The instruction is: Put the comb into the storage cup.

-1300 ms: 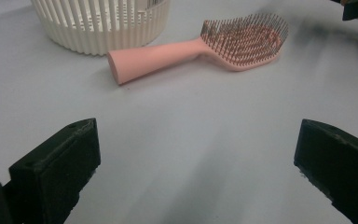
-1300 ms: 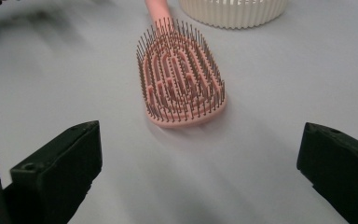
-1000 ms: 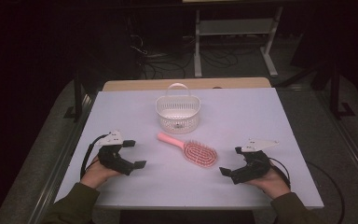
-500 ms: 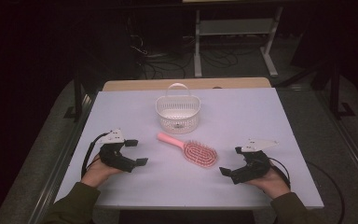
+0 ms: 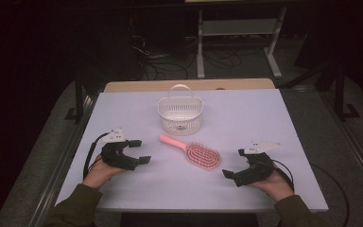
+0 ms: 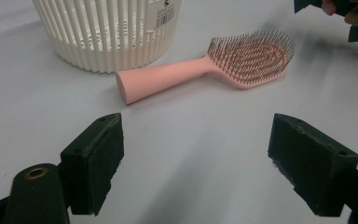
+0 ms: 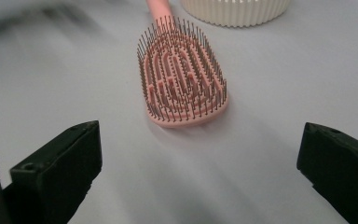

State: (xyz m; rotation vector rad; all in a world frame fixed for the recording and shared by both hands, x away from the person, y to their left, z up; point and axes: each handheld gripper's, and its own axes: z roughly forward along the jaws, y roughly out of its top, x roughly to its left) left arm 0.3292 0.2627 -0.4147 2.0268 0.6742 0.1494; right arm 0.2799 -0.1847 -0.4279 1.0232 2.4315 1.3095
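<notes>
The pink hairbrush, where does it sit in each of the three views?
High view: pink hairbrush lies mid-table, handle toward the white basket.
Left gripper view: upper middle, bristle head at right, beyond the open claw.
Right gripper view: upper centre, bristles up, handle running off the top.
Shared landmark: the white basket, just past the handle end.

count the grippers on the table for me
2. The left gripper rests at the table's near left; its open jaws have just been closing on nothing. The right gripper, open, rests near right. The pink hairbrush lies between them.
</notes>
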